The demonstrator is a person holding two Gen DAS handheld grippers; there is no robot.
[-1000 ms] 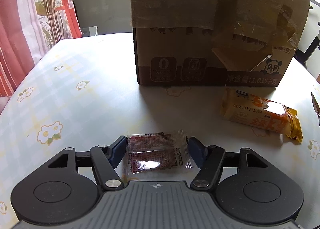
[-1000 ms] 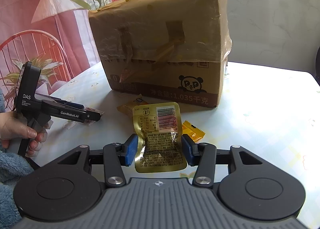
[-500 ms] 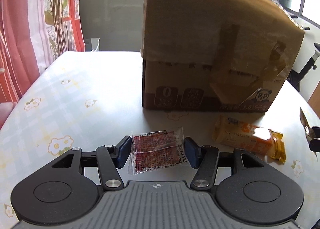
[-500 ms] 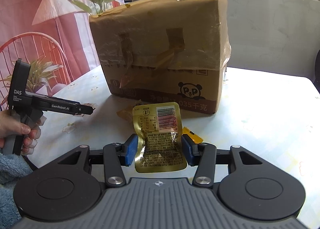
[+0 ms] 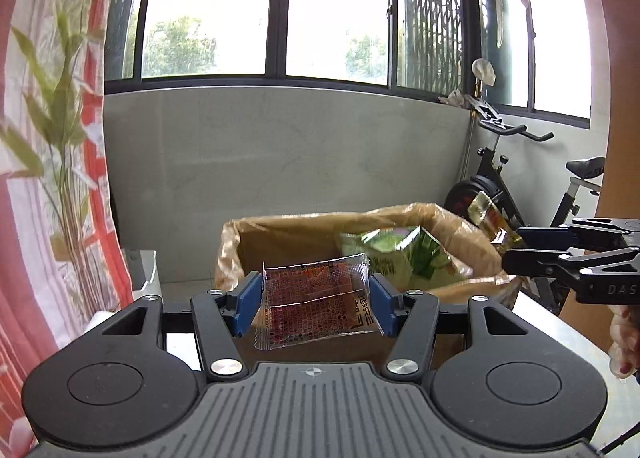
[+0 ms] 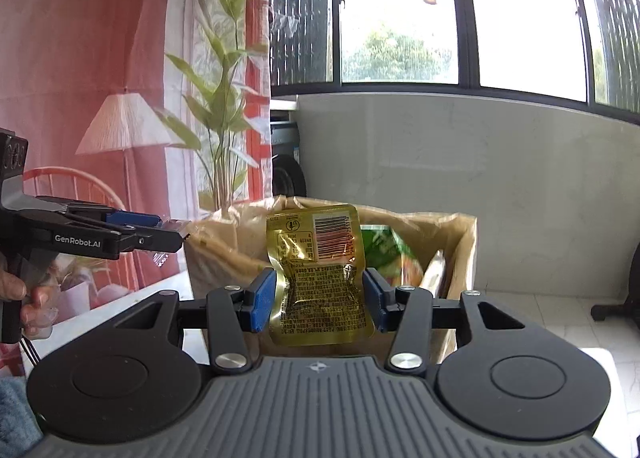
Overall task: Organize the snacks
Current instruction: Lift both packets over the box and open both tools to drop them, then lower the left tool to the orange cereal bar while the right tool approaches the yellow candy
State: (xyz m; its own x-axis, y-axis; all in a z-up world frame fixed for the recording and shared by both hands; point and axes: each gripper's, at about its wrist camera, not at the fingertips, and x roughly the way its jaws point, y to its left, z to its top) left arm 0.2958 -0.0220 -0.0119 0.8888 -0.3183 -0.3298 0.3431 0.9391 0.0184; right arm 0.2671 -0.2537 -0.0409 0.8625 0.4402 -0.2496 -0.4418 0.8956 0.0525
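Note:
A clear packet with red contents (image 5: 316, 304) is pinched flat between the blue pads of my left gripper (image 5: 312, 298), raised before the rim of the open cardboard box (image 5: 280, 234). A green bag (image 5: 392, 254) lies inside the box. My right gripper (image 6: 318, 300) is shut on a gold pouch (image 6: 320, 258) with a barcode, held upright in front of the same box (image 6: 452, 234). The left wrist view shows the right gripper (image 5: 516, 246) at the box's right corner with the gold pouch (image 5: 486, 213). In the right wrist view the left gripper (image 6: 176, 236) is at the box's left corner.
A grey wall and tall windows with hanging laundry stand behind the box. An exercise bike (image 5: 560, 193) is at the right, a leafy plant (image 6: 224, 97) and red curtain at the left. A strip of the white table (image 5: 560, 330) shows beside the box. A hand (image 6: 32, 298) holds the left gripper's handle.
Both grippers rose from near the tabletop, with their packets, up to the box's rim and tilted up. The box's open top and the windows came into view; the snacks on the table dropped out.

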